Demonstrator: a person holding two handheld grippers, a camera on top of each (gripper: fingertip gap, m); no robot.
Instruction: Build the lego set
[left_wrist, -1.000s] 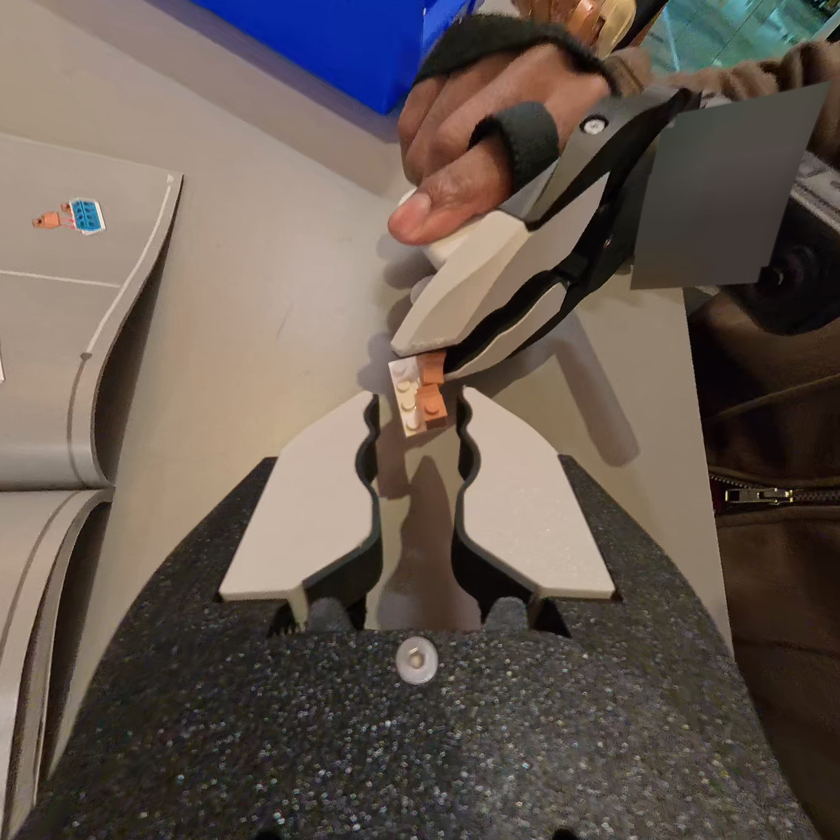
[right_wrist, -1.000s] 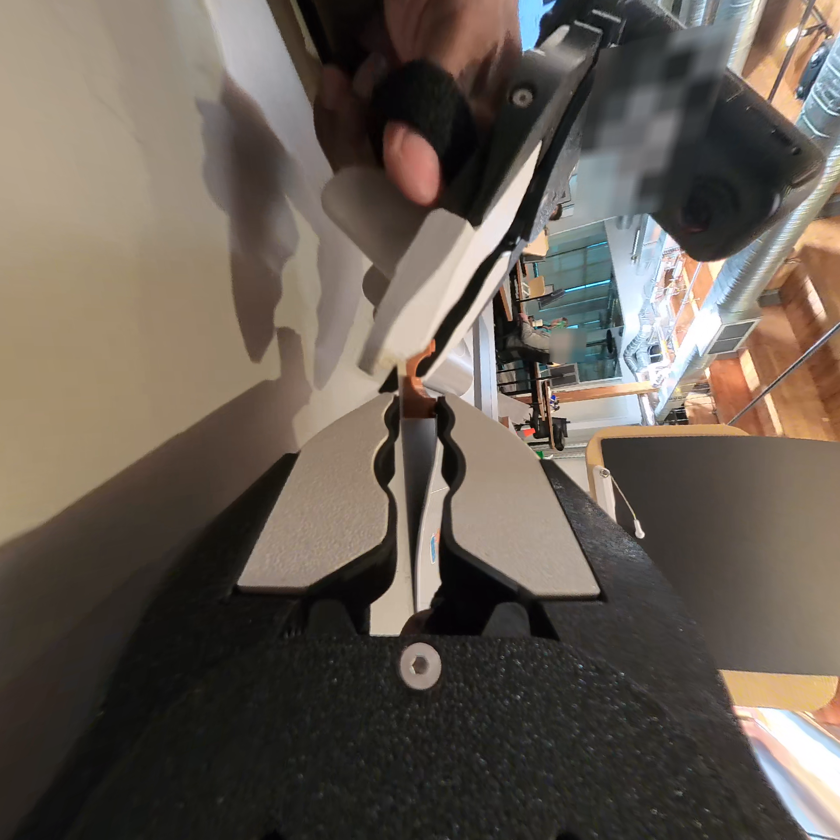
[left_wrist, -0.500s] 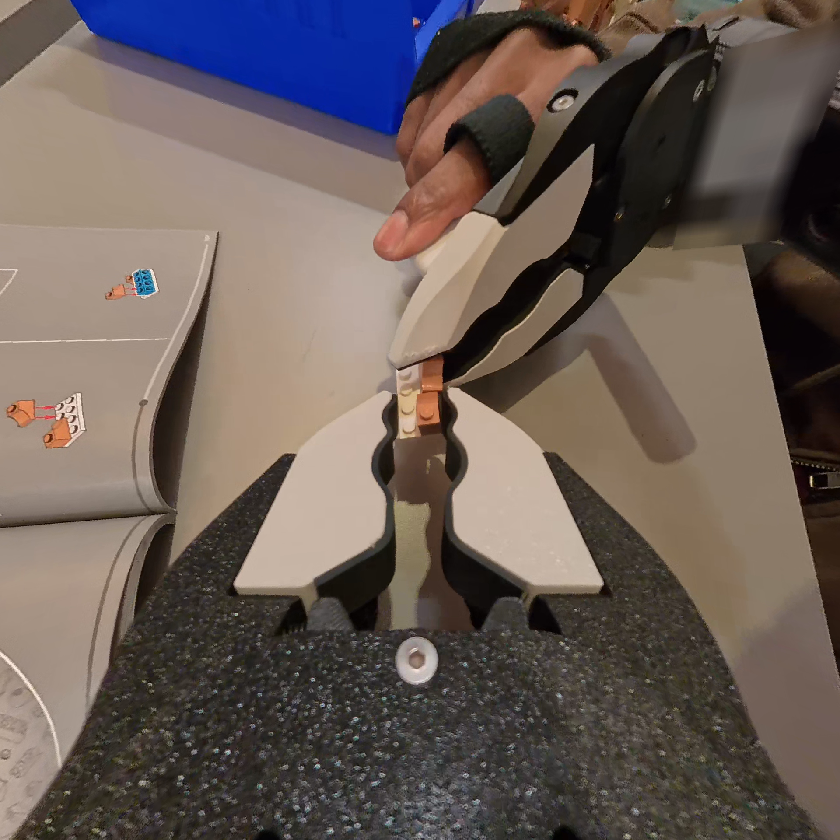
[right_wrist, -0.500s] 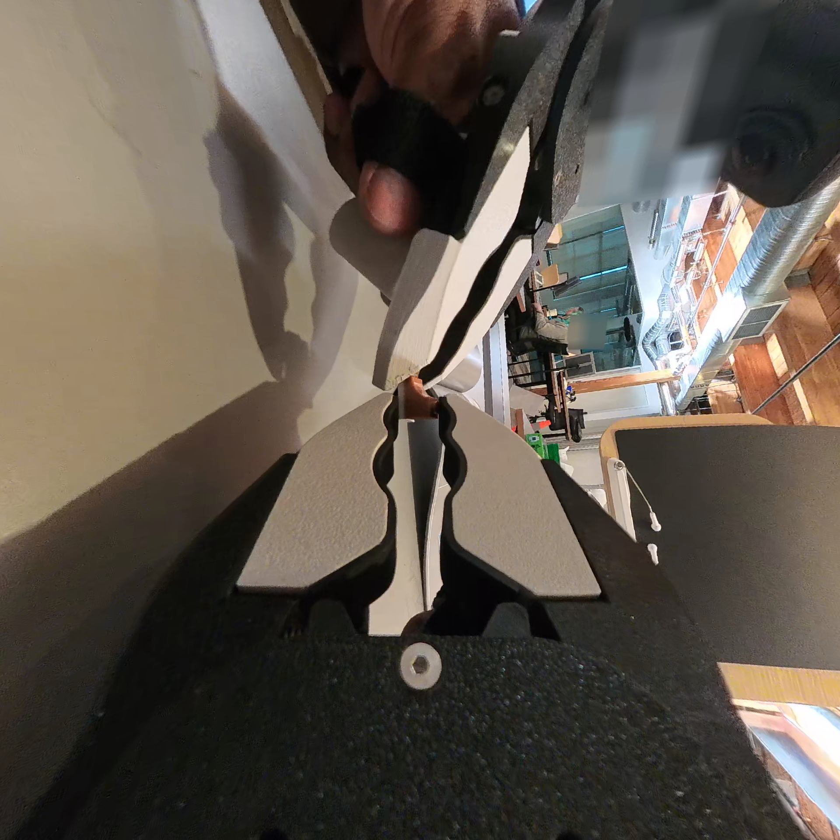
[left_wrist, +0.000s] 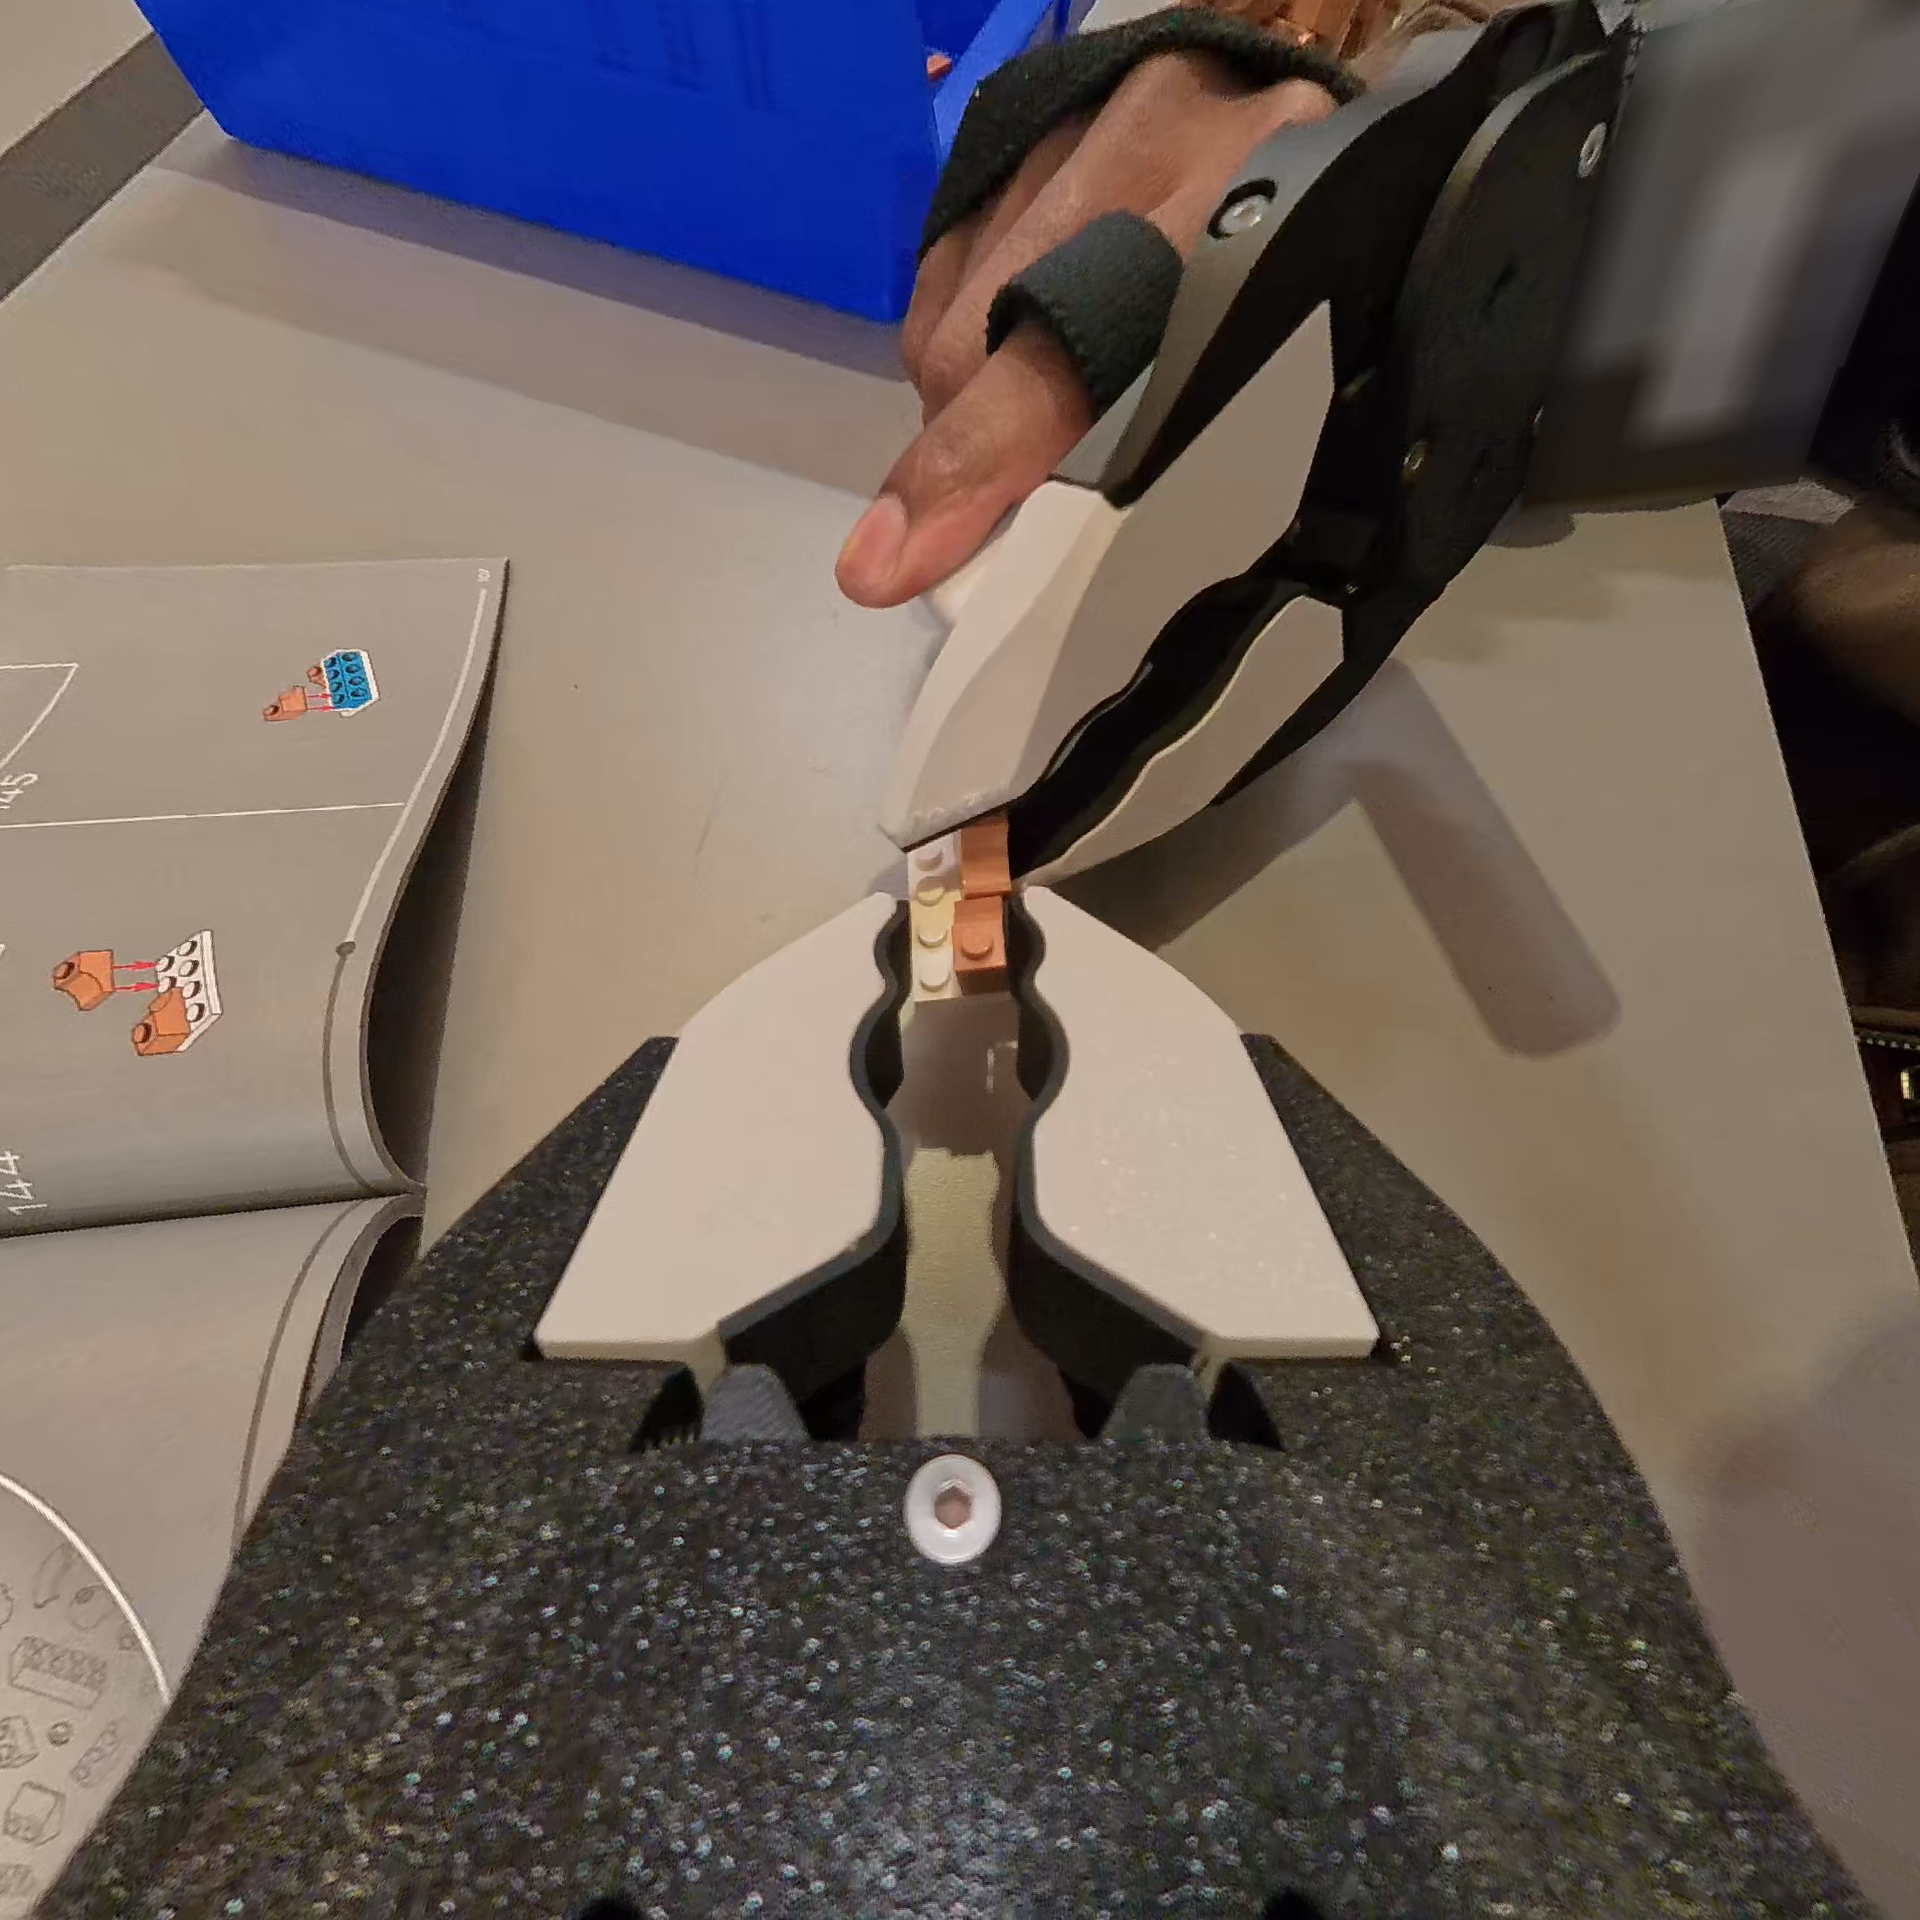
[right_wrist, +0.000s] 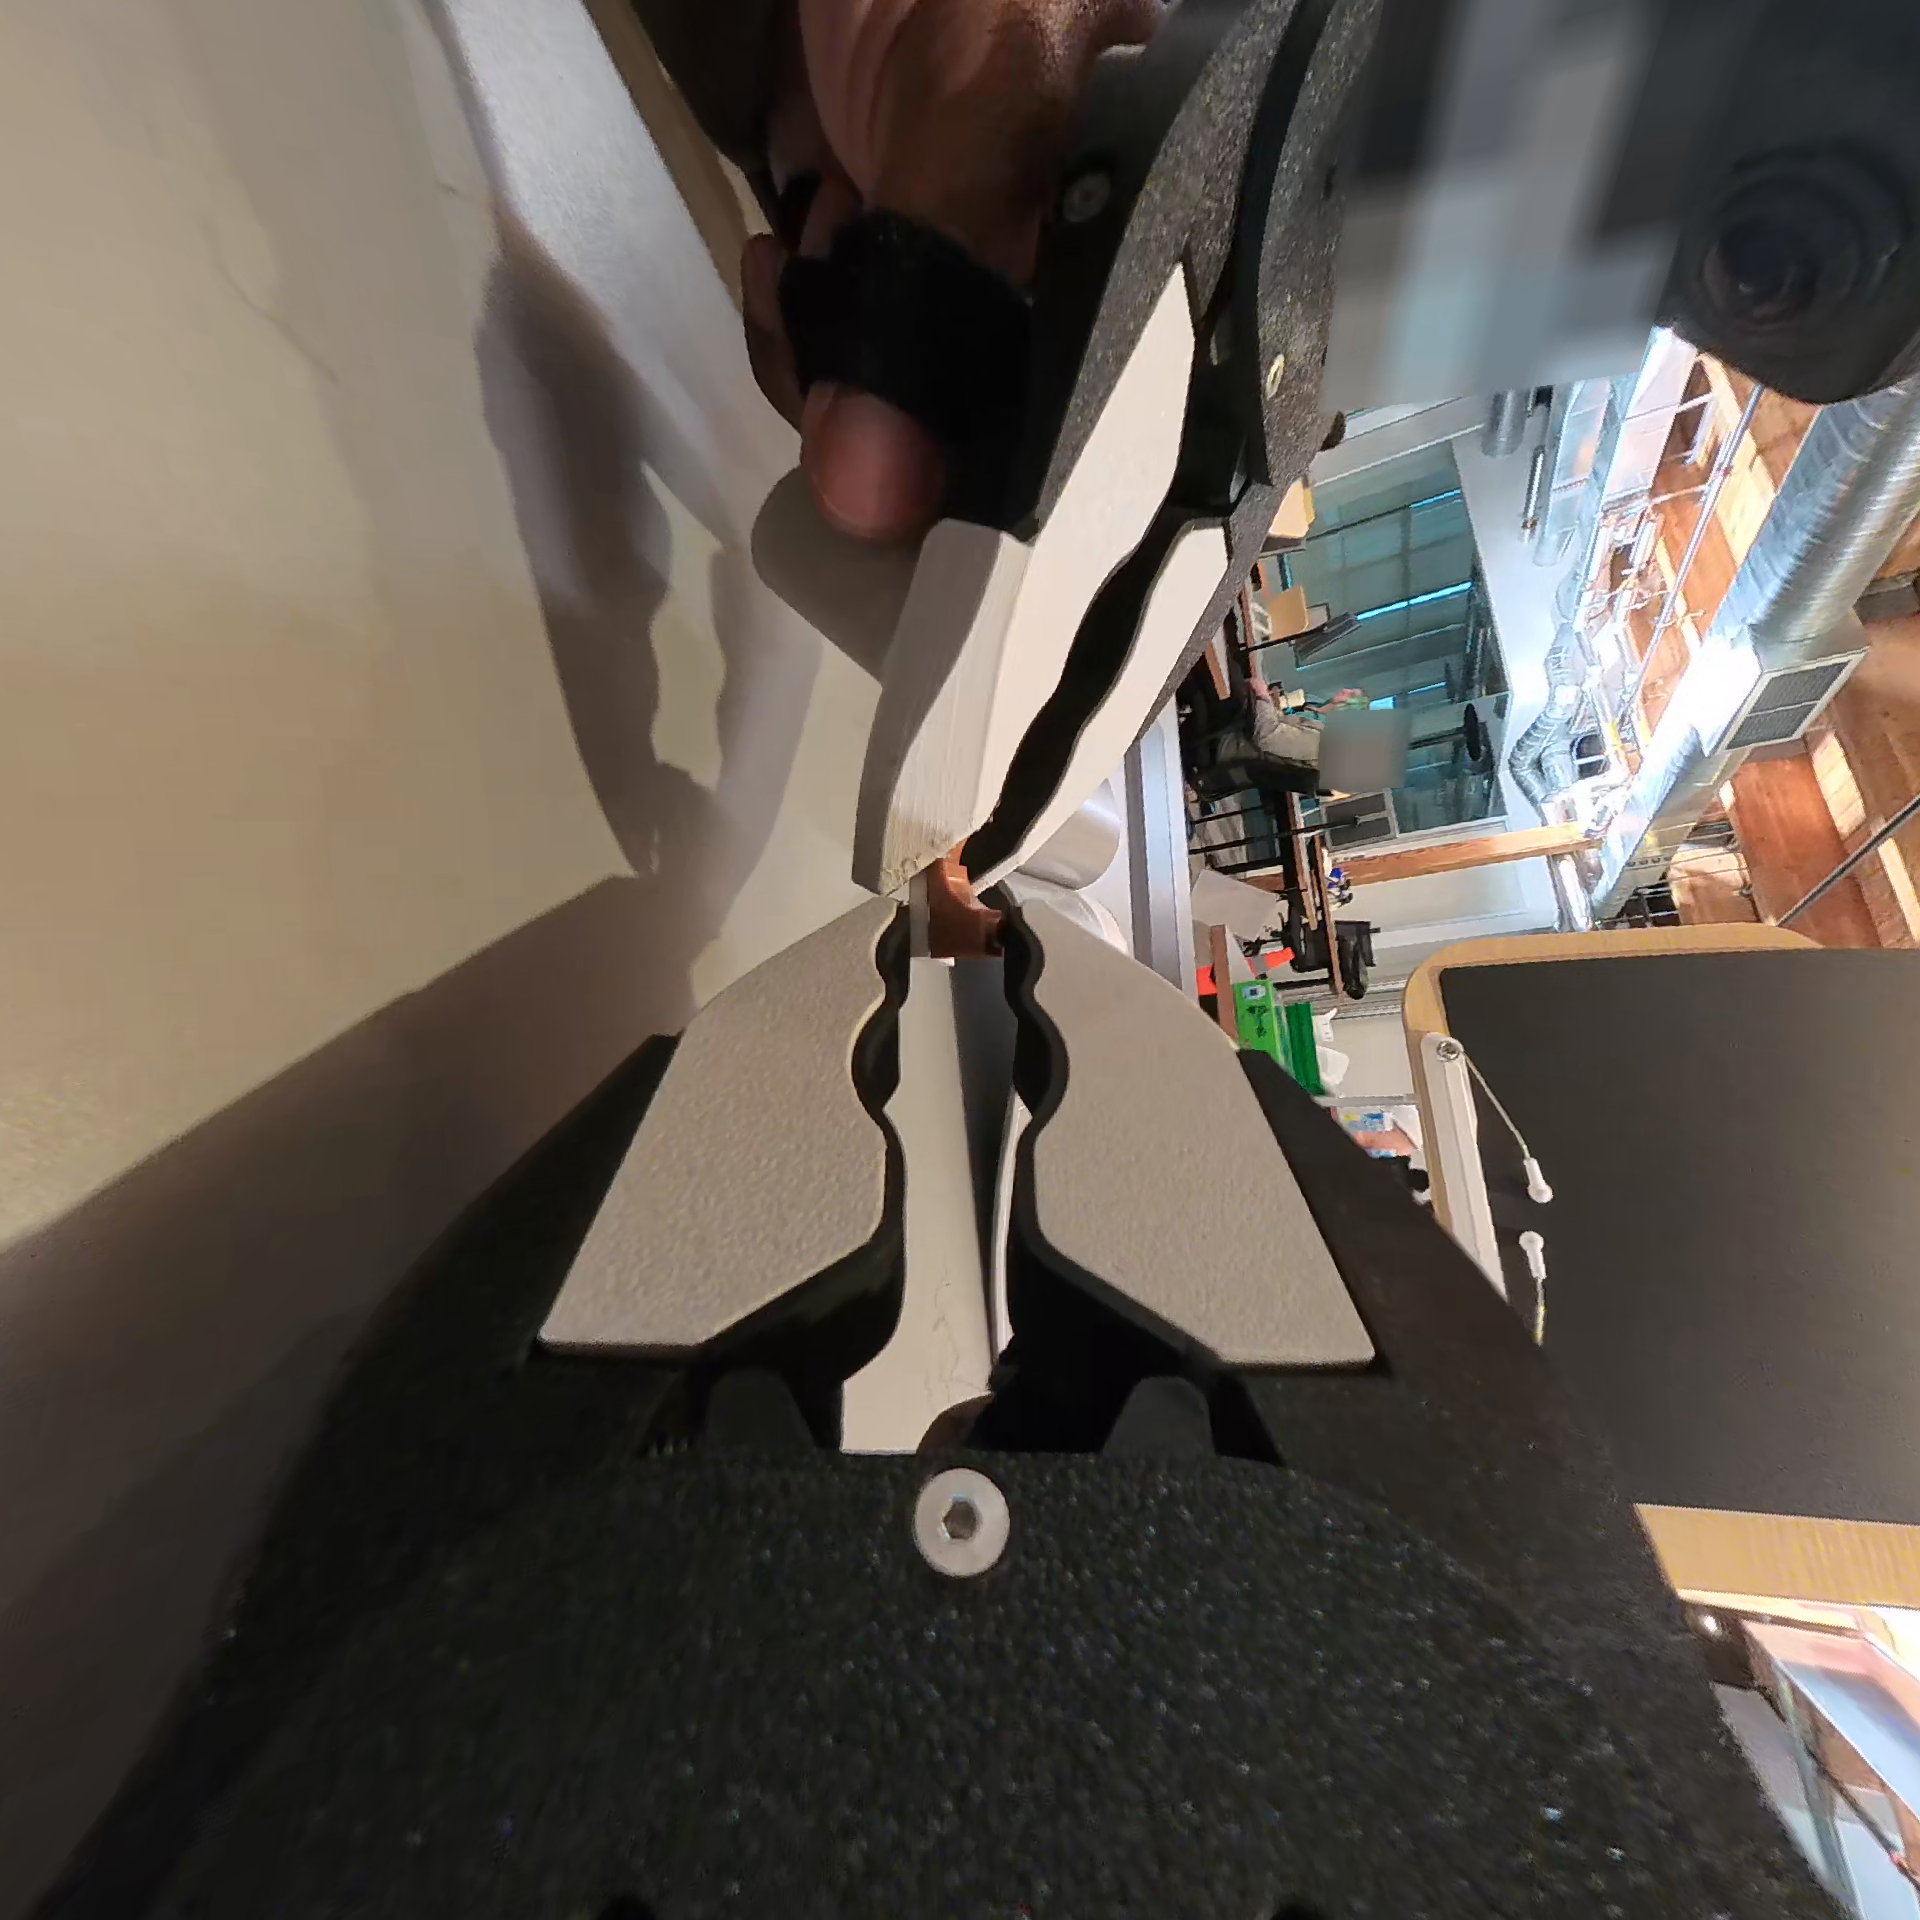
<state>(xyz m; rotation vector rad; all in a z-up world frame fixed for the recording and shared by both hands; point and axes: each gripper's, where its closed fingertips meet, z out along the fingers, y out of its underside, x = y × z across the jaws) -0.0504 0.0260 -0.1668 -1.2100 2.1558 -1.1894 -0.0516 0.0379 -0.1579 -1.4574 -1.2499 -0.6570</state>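
Observation:
A small white lego plate (left_wrist: 932, 935) with orange bricks (left_wrist: 979, 940) stuck on its side sits between both grippers, held above the grey table (left_wrist: 675, 520). My left gripper (left_wrist: 961, 925) is shut on its near end. My right gripper (left_wrist: 971, 826) comes in from the upper right and is shut on its far end, tip to tip with the left. In the right wrist view, my right gripper (right_wrist: 951, 930) pinches the white plate (right_wrist: 922, 925) and orange brick (right_wrist: 961, 914), with the left gripper (right_wrist: 940, 878) just above them. Most of the piece is hidden by the fingers.
An open instruction booklet (left_wrist: 208, 883) lies on the table at the left. A blue bin (left_wrist: 571, 125) stands at the back. A person's hand (left_wrist: 997, 343) in a black strap holds the right gripper. A dark panel (right_wrist: 1683, 1195) shows at the right. Less than 4 cm separates the two grippers' tips.
My left gripper's fingers have closed from wide apart onto the white and orange piece that the right gripper holds. The left view has shifted, showing more of the booklet and bin.

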